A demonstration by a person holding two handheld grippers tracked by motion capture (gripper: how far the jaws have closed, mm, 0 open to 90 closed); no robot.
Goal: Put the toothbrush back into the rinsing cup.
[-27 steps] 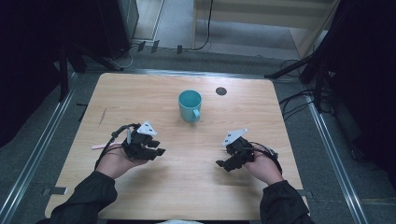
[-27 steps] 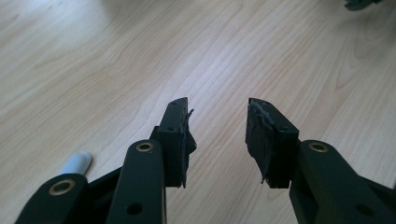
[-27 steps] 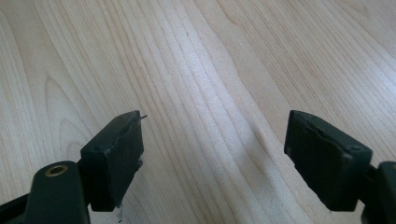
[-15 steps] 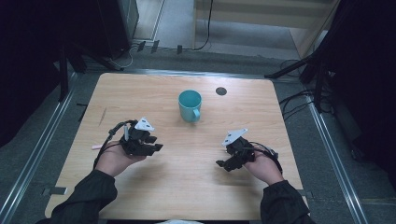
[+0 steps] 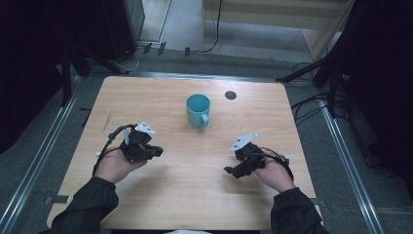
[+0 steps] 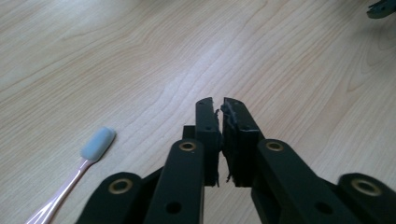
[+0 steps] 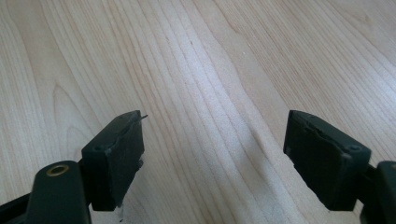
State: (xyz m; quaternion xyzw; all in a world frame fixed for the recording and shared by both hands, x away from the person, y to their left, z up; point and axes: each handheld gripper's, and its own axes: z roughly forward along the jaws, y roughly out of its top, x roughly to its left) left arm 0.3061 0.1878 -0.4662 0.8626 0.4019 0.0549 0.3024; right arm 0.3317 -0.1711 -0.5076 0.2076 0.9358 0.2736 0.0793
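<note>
1. Left gripper view: the left tongs have their jaws pressed almost together, holding nothing. A toothbrush lies on the table just beside them, untouched.
2. High view: the left tongs have drifted left over the last second, toward the toothbrush near the table's left edge. I judge a pick-up is being lined up; the jaws must open first.
3. The right tongs stand wide and empty, well apart from the teal mug.
4. The toothbrush handle is cut off, and from above it is barely discernible behind the left hand.
</note>
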